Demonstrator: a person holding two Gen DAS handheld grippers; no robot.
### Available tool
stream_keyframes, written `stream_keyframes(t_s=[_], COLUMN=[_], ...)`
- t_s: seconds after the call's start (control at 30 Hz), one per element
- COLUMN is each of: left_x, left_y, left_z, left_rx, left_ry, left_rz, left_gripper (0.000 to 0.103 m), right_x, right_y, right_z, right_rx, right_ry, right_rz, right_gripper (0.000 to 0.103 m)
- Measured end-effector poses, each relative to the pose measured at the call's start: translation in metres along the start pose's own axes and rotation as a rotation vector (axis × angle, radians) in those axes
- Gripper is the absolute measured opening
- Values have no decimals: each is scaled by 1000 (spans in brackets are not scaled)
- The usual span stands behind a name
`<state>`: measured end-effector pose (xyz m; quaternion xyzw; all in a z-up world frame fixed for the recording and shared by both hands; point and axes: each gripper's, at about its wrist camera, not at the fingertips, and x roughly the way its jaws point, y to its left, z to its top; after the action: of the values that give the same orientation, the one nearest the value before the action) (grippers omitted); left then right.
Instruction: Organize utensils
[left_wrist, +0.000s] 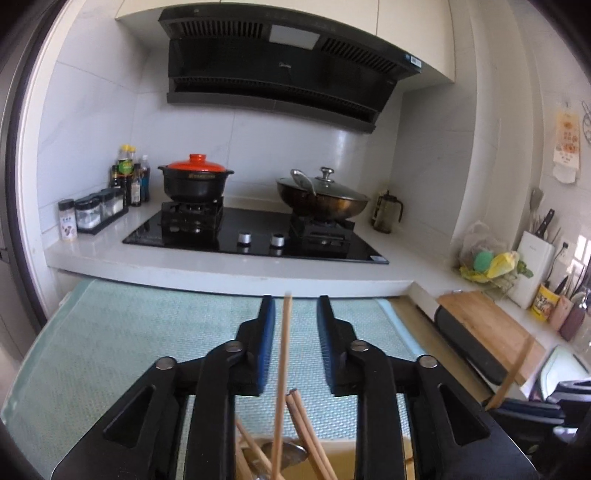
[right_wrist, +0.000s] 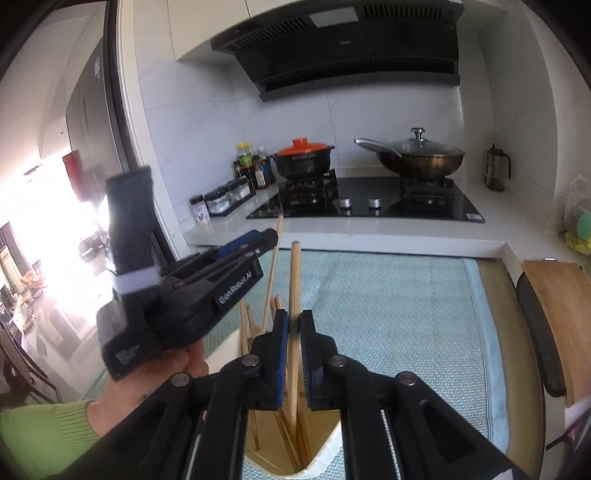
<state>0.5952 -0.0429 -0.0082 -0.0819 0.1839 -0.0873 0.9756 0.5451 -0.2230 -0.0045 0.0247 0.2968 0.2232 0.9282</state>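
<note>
A cream utensil holder (right_wrist: 327, 445) stands on the green mat right below both grippers, with several wooden chopsticks (right_wrist: 245, 325) upright in it and a metal spoon (left_wrist: 293, 452) among them. My left gripper (left_wrist: 295, 306) is open. One chopstick (left_wrist: 283, 350) rises between its blue pads (left_wrist: 269, 332) without being pressed. My right gripper (right_wrist: 294, 315) is shut on another upright chopstick (right_wrist: 295, 280) whose lower end reaches into the holder. In the right wrist view the left gripper (right_wrist: 271, 236) sits to the left, held by a hand (right_wrist: 184, 363) with a green sleeve.
The green mat (left_wrist: 110, 332) covers the low counter. Behind its raised edge is a black hob (left_wrist: 255, 229) with a red-lidded clay pot (left_wrist: 195, 181) and a lidded wok (left_wrist: 323, 199). Condiment bottles (left_wrist: 129, 177) stand at left, a wooden cutting board (left_wrist: 491, 328) and knife block (left_wrist: 535, 266) at right.
</note>
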Motion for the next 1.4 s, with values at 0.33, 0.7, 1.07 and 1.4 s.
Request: stream_keyframes(t_s=[0.33, 0.7, 1.07, 1.4], left_x=[-86, -245, -337, -354], left_y=[9, -1, -15, 1], left_z=[38, -40, -76, -91], left_rx=[87, 236, 197, 111], left_ry=[31, 98, 100, 168], left_rz=[41, 220, 249, 253], left_gripper=[95, 103, 103, 103], right_x=[-49, -164, -202, -230], right_y=[10, 87, 149, 157], right_z=[10, -54, -128, -146], right_rx=[25, -79, -100, -53], right_ry=[-69, -164, -108, -129], right_rz=[-22, -119, -207, -241], right_gripper=[37, 70, 90, 98])
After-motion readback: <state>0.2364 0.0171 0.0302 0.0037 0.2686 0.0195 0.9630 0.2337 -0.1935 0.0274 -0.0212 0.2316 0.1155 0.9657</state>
